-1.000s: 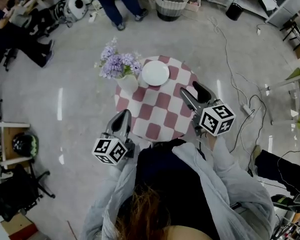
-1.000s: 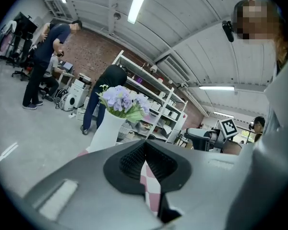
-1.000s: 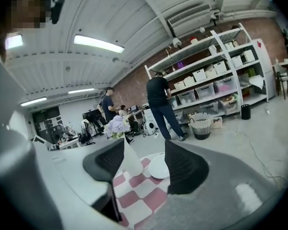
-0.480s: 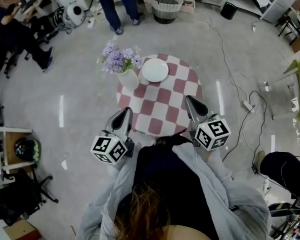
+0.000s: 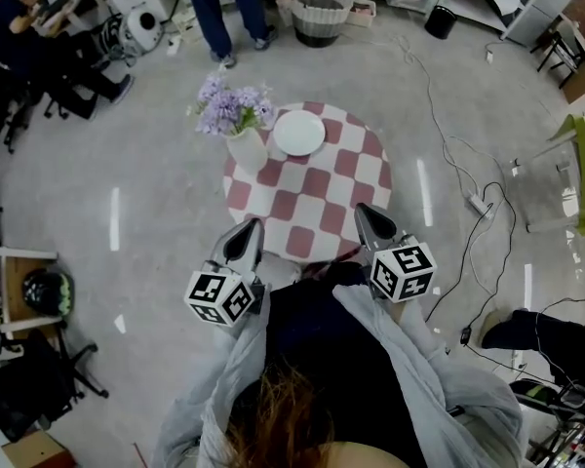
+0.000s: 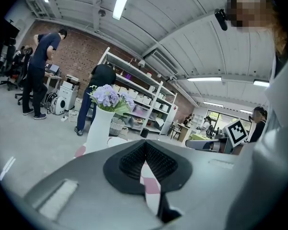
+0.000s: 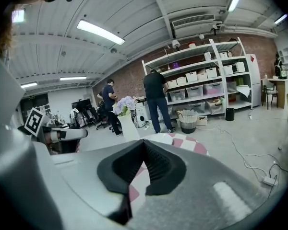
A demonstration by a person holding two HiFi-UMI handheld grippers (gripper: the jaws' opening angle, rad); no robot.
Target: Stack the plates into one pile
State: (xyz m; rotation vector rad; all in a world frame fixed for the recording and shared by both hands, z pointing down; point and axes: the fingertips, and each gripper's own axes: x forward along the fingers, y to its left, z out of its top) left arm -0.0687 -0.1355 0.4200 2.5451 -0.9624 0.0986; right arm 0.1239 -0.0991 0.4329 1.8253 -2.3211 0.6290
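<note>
Stacking status: the plates [image 5: 300, 133] show as a single white round on the far side of the table [image 5: 317, 208], just beside the vase [image 5: 249, 150]. Judged already piled; the count cannot be told.
Left gripper [image 5: 247, 234]: jaws clenched on nothing, at the table's near edge, well apart from the plates.
Right gripper [image 5: 370, 220]: jaws closed and empty, also at the near edge.
Reason for posture: both tools sit close to the person's body, probably because no loose plate is left to fetch.

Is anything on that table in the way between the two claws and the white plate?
Nothing visible does. Only bare checkered cloth lies between the left gripper, the right gripper and the plate; the flower vase stands at the plate's left side.
</note>
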